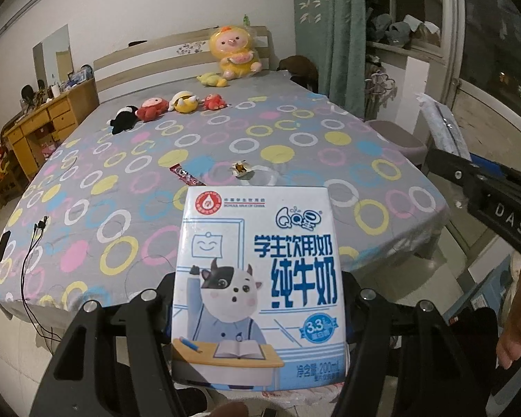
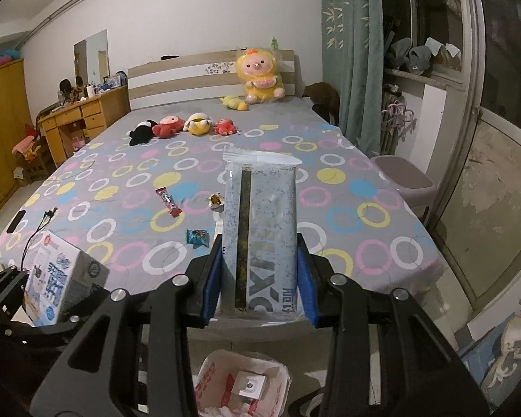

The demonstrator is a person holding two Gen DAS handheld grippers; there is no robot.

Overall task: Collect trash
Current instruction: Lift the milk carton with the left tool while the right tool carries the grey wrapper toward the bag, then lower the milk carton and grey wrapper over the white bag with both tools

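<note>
the bin [image 2: 243, 387] sits right below the right gripper [image 2: 258, 271], which is clamped on an upright wrapper [image 2: 260, 222]; the left gripper [image 1: 258, 316] pinches a milk carton [image 1: 257, 278] off to the side, farther from the bin.

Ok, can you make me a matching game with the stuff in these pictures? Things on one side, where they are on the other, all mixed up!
Things:
1. milk carton
2. speckled blue packet
3. red candy wrapper
4. big yellow plush

Places:
A. lying flat on the bedspread
B. gripped in the right tongs
C. sitting against the headboard
D. gripped in the left tongs

Pairs: 1-D, 2-B, 3-A, 4-C
</note>
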